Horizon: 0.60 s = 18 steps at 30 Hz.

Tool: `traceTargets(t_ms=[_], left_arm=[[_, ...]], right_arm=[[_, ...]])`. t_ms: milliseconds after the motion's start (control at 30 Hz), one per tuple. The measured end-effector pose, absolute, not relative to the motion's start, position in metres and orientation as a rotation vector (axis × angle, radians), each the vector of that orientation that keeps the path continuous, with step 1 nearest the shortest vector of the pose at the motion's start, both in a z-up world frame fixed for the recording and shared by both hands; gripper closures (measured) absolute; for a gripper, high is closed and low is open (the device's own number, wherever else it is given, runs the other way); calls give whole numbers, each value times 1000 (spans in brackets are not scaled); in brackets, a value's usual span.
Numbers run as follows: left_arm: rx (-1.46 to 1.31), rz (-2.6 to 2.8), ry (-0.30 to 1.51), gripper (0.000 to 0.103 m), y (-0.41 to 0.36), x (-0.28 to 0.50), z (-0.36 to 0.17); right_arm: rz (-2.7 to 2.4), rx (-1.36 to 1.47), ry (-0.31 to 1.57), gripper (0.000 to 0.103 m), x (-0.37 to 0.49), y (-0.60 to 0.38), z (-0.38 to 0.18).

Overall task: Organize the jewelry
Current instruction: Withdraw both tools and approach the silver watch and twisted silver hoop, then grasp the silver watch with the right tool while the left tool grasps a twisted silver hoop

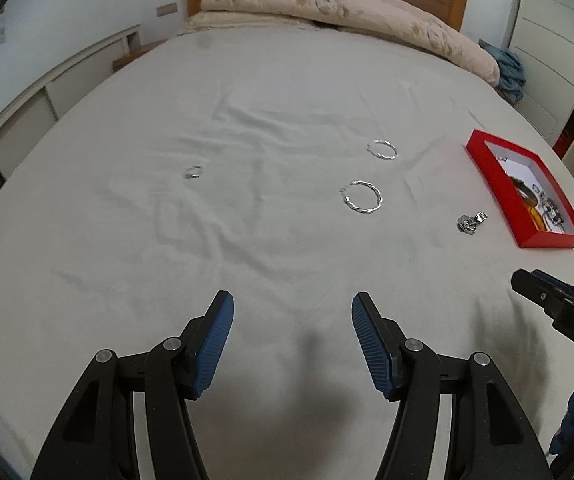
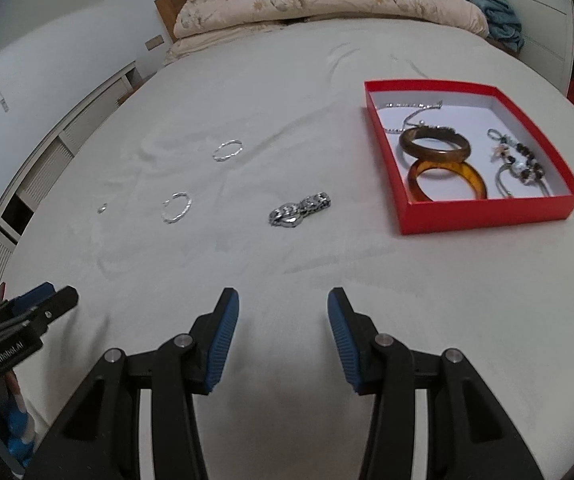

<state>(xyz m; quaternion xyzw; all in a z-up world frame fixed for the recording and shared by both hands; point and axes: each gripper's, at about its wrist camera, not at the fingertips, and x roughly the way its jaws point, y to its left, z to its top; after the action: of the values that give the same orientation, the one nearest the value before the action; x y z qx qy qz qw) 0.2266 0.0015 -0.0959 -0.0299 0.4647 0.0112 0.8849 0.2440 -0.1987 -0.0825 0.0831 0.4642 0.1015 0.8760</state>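
The left gripper point(image 1: 291, 312) hung above the near part of the bed point(image 1: 271, 92) with its jaws set moderately wide, nothing between the blue pads point(image 1: 215, 344) and nothing touching them. The right gripper point(image 2: 283, 308) hovered just to its right, jaws parted somewhat narrower, also empty and clear of the sheet. Each gripper showed at the edge of the other's view, close beside one another.

Loose jewelry lay on the pale sheet, well apart from both grippers. A small silver ring point(image 1: 193, 172) sat farthest left. To its right lay two twisted silver hoops, the near hoop point(image 1: 361, 196) and the far hoop point(image 1: 383, 149), apart from each other. Further right, near the box, lay a silver watch point(image 2: 299, 210), its band folded, not touching the box wall.

The red box point(image 2: 487, 216) stood open on the right side of the bed. Inside it a dark brown bangle point(image 2: 435, 142) rested partly over an amber bangle point(image 2: 447, 182), with a silver chain point(image 2: 411, 114) behind them at the far left corner and a beaded bracelet point(image 2: 521, 160) along the right side.

A folded pink quilt point(image 1: 327, 4) lay at the far end against the wooden headboard point(image 1: 459, 4).
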Motion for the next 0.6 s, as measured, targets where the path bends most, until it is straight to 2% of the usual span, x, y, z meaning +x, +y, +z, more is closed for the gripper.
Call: traceTargets(t_ms=[600], left_arm=[[-13,-40,957,41,-25,303,-132]], right_arm=[[241,157,940,58,304,-187,-119]])
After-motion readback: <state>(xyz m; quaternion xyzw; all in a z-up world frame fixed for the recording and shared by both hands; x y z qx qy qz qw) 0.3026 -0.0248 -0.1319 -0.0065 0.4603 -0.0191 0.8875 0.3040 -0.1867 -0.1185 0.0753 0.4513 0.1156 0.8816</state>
